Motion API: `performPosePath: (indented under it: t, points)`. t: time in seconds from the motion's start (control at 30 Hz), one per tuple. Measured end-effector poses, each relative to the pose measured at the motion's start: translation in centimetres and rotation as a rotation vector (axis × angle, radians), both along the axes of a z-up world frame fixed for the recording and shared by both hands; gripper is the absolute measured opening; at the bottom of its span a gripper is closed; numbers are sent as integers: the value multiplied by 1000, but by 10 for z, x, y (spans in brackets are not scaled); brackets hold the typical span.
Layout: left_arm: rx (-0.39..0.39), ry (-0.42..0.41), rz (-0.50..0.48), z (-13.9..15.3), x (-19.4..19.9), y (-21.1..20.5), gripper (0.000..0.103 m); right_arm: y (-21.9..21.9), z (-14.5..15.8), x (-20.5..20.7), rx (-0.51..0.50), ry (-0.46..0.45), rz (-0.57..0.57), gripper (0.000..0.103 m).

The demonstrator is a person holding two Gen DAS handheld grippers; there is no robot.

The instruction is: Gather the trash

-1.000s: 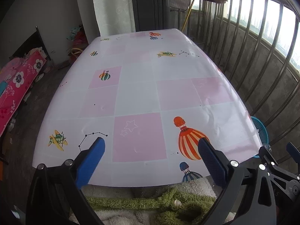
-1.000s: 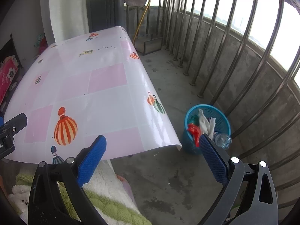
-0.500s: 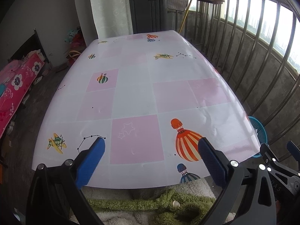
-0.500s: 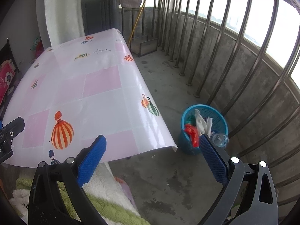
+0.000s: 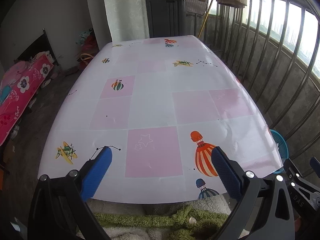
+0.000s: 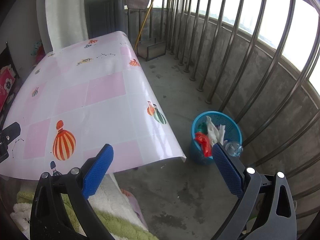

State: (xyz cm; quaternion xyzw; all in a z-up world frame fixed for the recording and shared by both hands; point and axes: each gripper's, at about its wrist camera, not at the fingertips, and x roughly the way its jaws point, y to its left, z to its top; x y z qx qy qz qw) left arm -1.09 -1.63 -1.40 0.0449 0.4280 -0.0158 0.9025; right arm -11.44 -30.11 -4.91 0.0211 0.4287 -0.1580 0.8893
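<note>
Two views were compared with those a second earlier; both cameras are raised slightly, and no trash is seen on the table (image 5: 152,104), so collection is judged complete; its glossy, balloon-printed vinyl cover is smooth; the round blue mesh basket (image 6: 234,125), beside the right near corner, holds crumpled trash (image 6: 213,133); left gripper (image 5: 160,165) and right gripper (image 6: 162,163) are held wide open, empty.

Pale letters that seem to read "DAS" stand on the black plastic frame of the right gripper (image 5: 300,198), seen at the left-wrist view's lower right edge. Nothing else is legible.
</note>
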Motion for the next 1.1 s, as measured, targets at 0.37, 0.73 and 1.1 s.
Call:
performPosePath:
  t: [0.37, 0.73, 1.1]
  points:
    - [7, 8, 2, -1, 0, -1, 97, 0, 1, -1, 0, -5, -7, 95]
    - [9, 16, 2, -5, 0, 0, 97, 2, 0, -1, 0, -5, -9, 95]
    - [12, 21, -3, -6, 0, -1, 97, 2, -2, -1, 3, -6, -12, 95]
